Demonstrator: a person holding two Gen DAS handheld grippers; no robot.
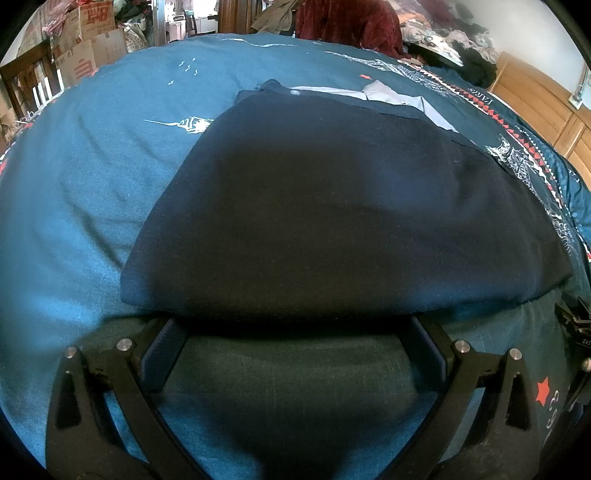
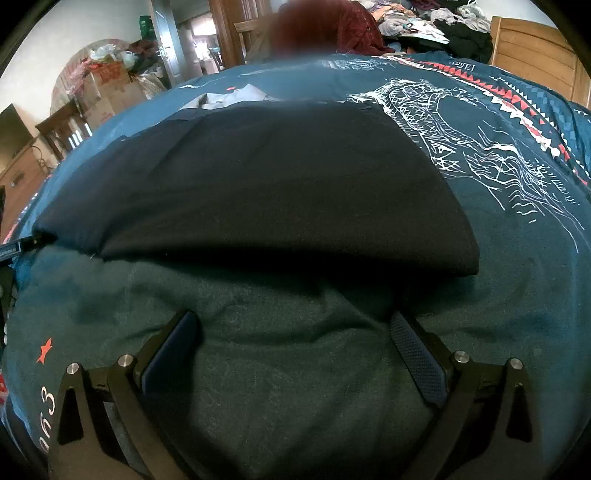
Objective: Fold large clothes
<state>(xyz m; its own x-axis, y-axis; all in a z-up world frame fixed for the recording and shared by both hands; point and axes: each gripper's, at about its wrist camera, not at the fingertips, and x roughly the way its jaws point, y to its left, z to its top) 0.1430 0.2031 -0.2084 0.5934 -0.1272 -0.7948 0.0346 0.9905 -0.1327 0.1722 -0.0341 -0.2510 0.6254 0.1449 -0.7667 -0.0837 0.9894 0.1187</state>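
While both fingers [image 2: 417, 354] stand apart, folded dark garment [image 1: 332, 206] lies just beyond.

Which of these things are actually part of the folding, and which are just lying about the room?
Part of the job: dark garment, left gripper, right gripper, bedspread it lies on.

Just lying about: cardboard boxes, clothes pile, red garment.

left wrist: low over bedspread [image 1: 74, 192], facing dark garment [image 1: 332, 206] close | right wrist: same low forward look, slightly back | shared: dark garment [image 2: 258, 184], bedspread [image 2: 517, 221]
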